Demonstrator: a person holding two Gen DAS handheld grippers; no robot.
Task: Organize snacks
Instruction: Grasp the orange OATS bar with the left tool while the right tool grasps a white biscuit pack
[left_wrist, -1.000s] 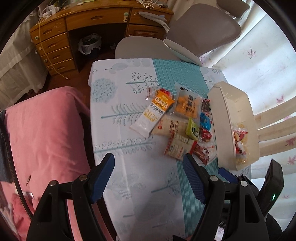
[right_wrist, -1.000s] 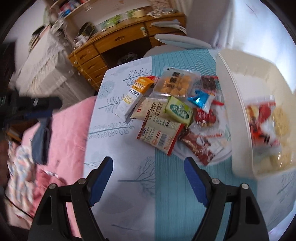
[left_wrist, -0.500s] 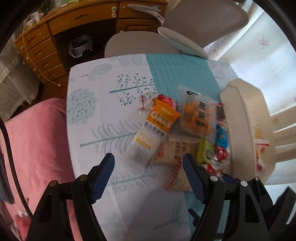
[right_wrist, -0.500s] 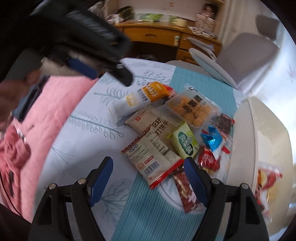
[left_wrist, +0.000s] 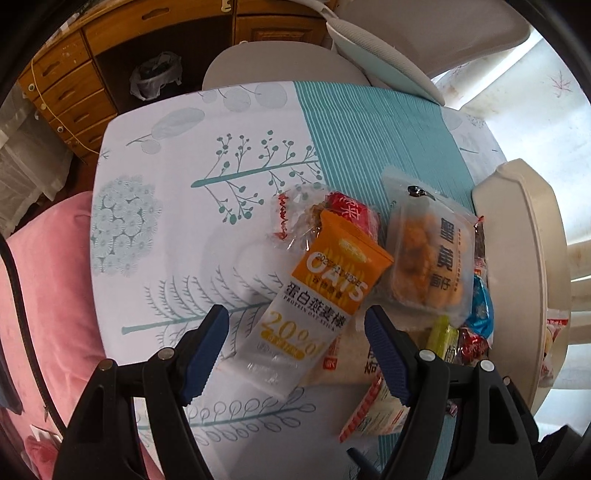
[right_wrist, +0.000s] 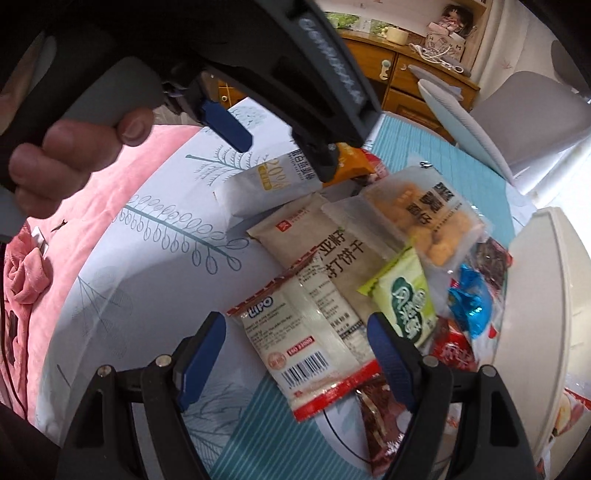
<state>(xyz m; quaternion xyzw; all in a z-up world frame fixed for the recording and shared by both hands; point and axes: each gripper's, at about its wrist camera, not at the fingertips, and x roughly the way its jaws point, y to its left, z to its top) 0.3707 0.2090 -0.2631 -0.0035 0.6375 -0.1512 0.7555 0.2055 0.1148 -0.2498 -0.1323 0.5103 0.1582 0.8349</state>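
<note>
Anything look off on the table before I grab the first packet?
Nothing is torn or spilled. The snacks just lie in a loose overlapping heap beside the cream bin: the oats packet rests skewed over a clear-wrapped snack, and the Lipo wafer pack lies across the cracker pack.

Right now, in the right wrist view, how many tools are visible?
2. The right tool is at the bottom edge, open above the LIPO packet. The left tool, hand-held, is upper left, open above the oats packet. None looks hidden.
</note>
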